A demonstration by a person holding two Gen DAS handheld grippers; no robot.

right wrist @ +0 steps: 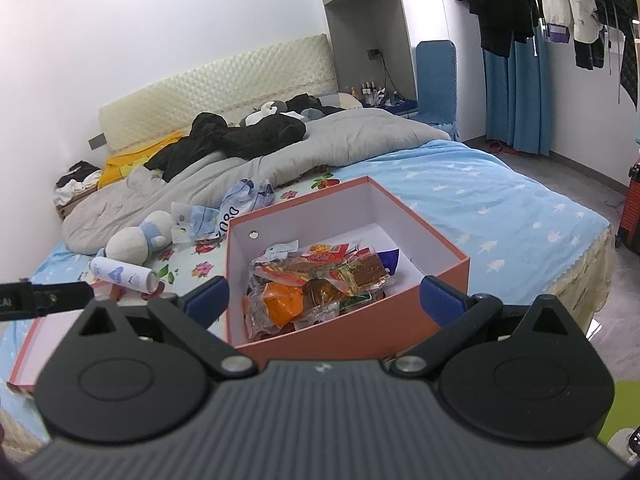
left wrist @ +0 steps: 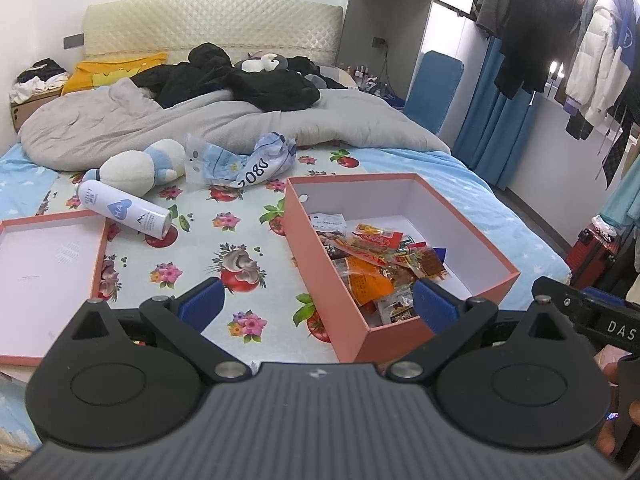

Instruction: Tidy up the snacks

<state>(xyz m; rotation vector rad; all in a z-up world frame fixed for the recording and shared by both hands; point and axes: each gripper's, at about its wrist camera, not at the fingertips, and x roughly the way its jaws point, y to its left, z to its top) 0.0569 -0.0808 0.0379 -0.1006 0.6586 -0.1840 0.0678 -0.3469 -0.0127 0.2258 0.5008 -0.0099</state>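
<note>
A pink cardboard box (left wrist: 308,240) stands open on the bed, also in the right wrist view (right wrist: 400,324). Several snack packets (left wrist: 372,264) lie piled in its near end; they also show in the right wrist view (right wrist: 316,284). The box lid (left wrist: 48,276) lies upside down on the bed at the left. My left gripper (left wrist: 320,300) is open and empty, held above the box's near left corner. My right gripper (right wrist: 324,300) is open and empty, held above the box's near wall.
A white spray can (left wrist: 124,210) lies next to the lid, with a plush toy (left wrist: 136,168) and crumpled plastic bags (left wrist: 244,162) behind it. A grey duvet (left wrist: 224,120) and dark clothes (left wrist: 240,80) cover the far bed. A red suitcase (left wrist: 596,256) stands at right.
</note>
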